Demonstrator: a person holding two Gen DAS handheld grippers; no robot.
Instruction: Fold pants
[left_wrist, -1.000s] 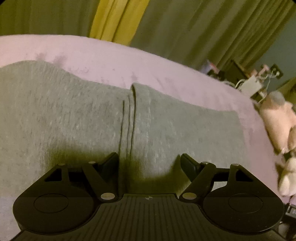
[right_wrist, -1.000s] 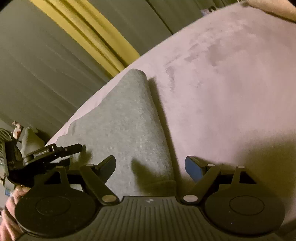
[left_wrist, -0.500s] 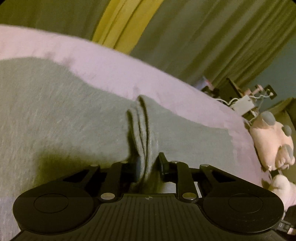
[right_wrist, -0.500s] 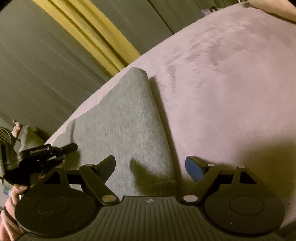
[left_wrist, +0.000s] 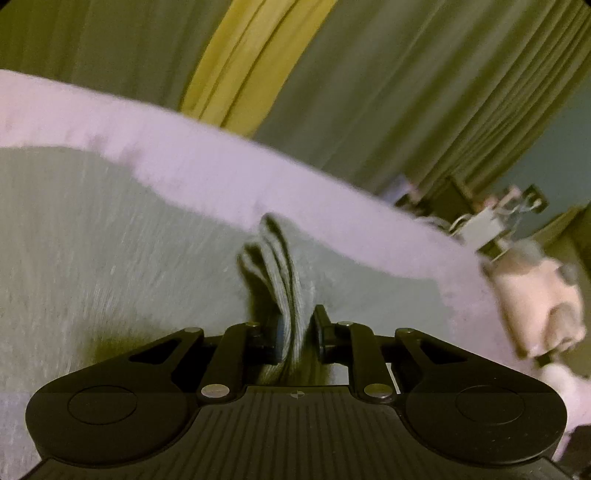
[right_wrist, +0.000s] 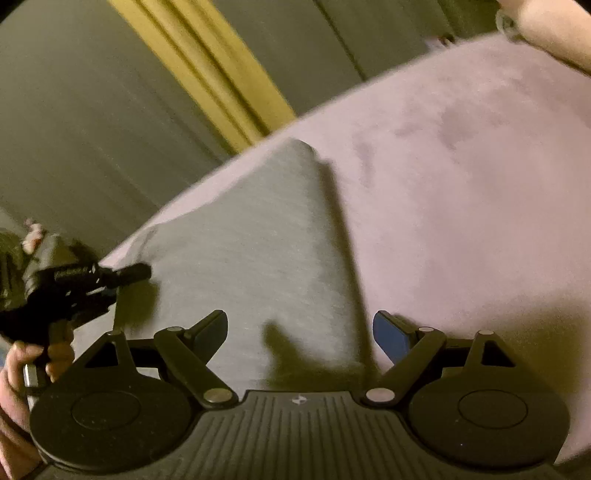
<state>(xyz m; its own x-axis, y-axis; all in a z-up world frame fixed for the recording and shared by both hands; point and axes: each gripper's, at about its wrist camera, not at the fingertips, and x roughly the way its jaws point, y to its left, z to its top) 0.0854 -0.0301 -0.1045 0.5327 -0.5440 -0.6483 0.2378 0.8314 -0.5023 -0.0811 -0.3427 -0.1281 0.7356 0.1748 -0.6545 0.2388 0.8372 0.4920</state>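
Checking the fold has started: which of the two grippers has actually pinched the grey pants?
The left gripper: its jaws are shut on a raised ridge of the grey pants. The right gripper is open, gripping nothing.

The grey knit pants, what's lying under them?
The grey knit pants lie on a pink fuzzy blanket that shows on every side. What lies beneath that blanket is covered.

Dim warm light. Pink bedspread covers the bed. Behind it: grey-green curtains, full height, with one yellow panel between them. Far right, a teal wall, cluttered shelf with cables, pale plush toy at the bed edge. Both views motion-blurred.
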